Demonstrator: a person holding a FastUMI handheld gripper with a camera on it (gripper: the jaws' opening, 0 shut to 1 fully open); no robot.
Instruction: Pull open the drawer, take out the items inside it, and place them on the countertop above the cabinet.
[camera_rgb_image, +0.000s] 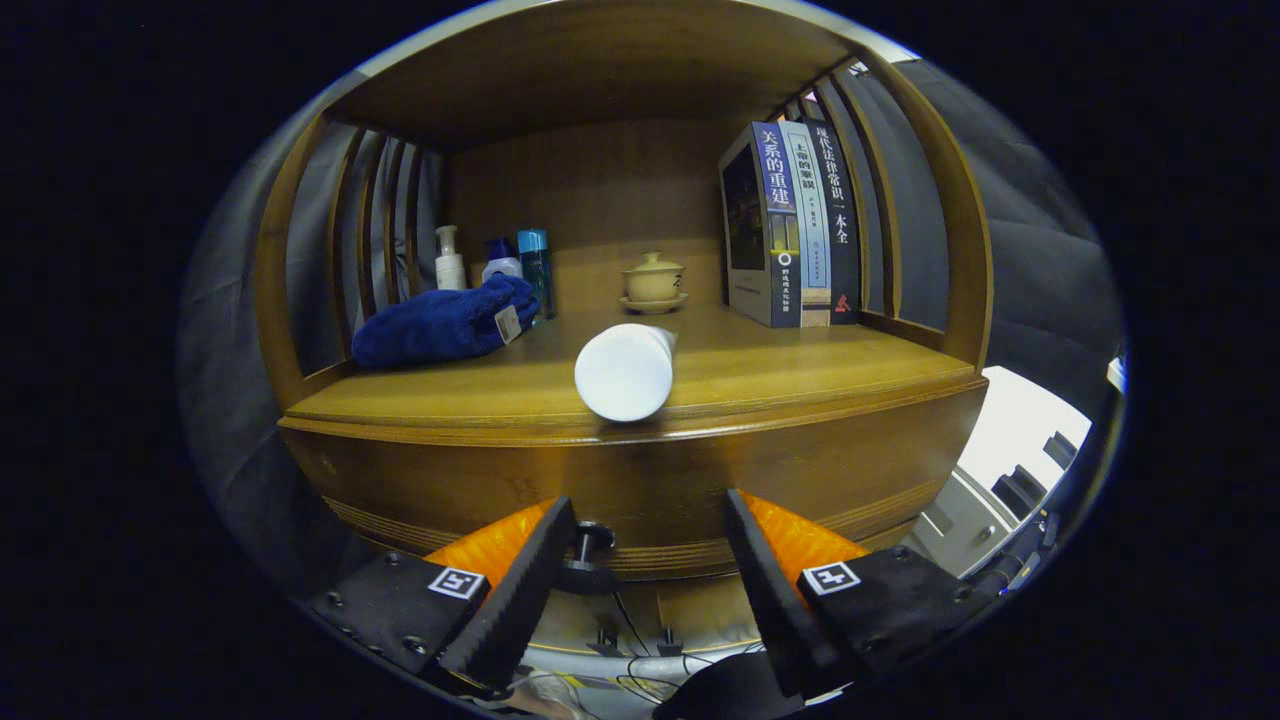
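Gripper (645, 560): fingers spread wide, holding nothing, level with the cabinet's front below the bench edge. Drawer knob (590, 545): dark, just beside the left finger's inner face; drawer front (640, 490) looks shut. White cylinder (625, 370): lying on its side on the bench (800, 375), at the near edge, end facing the gripper. Blue towel (440, 322): far left. Bottles (495, 262): behind the towel. Lidded cup on saucer (653, 282): far centre. Books (795, 225): upright, far right.

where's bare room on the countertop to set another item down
Free patches on the countertop: right front, between the white tube and books; left front, ahead of the blue towel. Crowded at back: bottles, lidded cup. The tool is open.
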